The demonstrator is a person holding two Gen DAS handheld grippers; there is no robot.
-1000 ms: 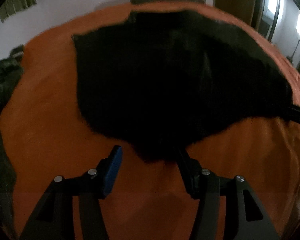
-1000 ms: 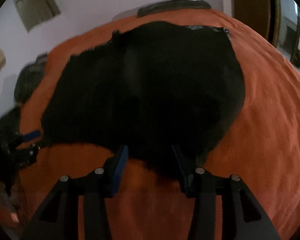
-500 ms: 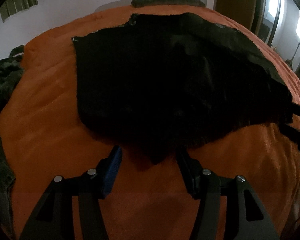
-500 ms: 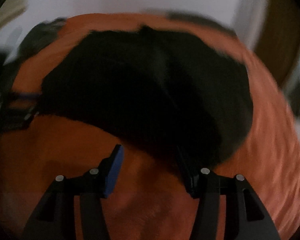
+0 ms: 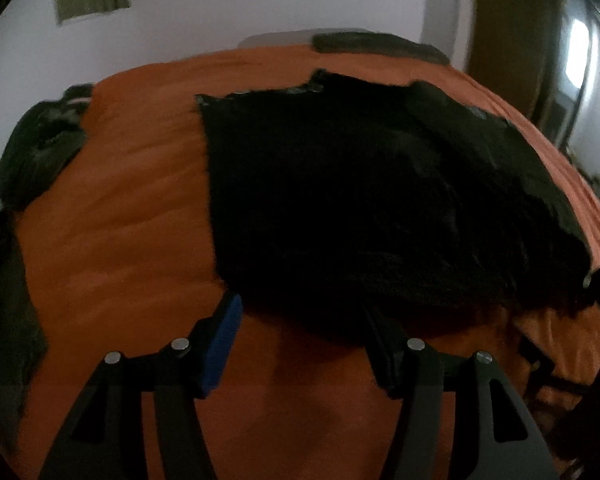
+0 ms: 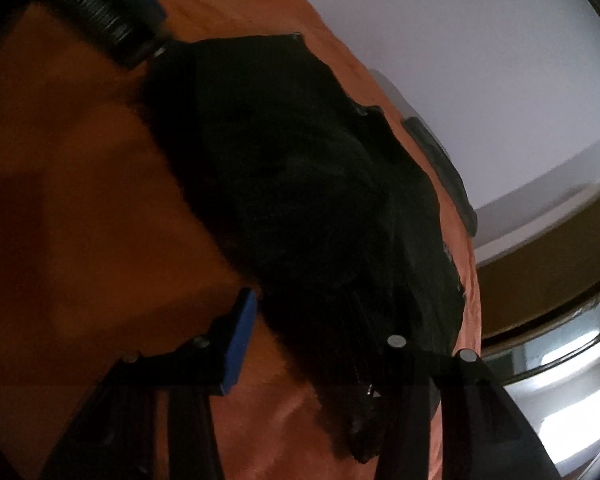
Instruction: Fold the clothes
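A: Start at the left gripper (image 5: pixel 300 344). What's it doing?

B: Its jaws stand apart with nothing gripped. The near hem of the black garment (image 5: pixel 364 200) bulges between the tips, but the blue pad sits clear of the cloth.

A: And the right gripper (image 6: pixel 320 344)?

B: Rolled over hard, so its view is tilted. Its jaws are closing, and a dark corner of the garment hangs between them. The cloth is too dark to tell whether the pads bite yet; I see a gap on the blue side.

A: Where does the garment lie?

B: Spread over the middle of the orange bed cover (image 5: pixel 120 220), its waistband edge toward the far edge of the bed. Other dark clothes (image 5: pixel 40 148) are heaped at the bed's left edge, well apart from it.

A: Which step, then?

B: I'd judge it the start of a fold: the right side is taking the corner nearest it. Next it needs a firm pinch there, the left taking the near hem, then both carrying that edge across together so the fabric lands flat.
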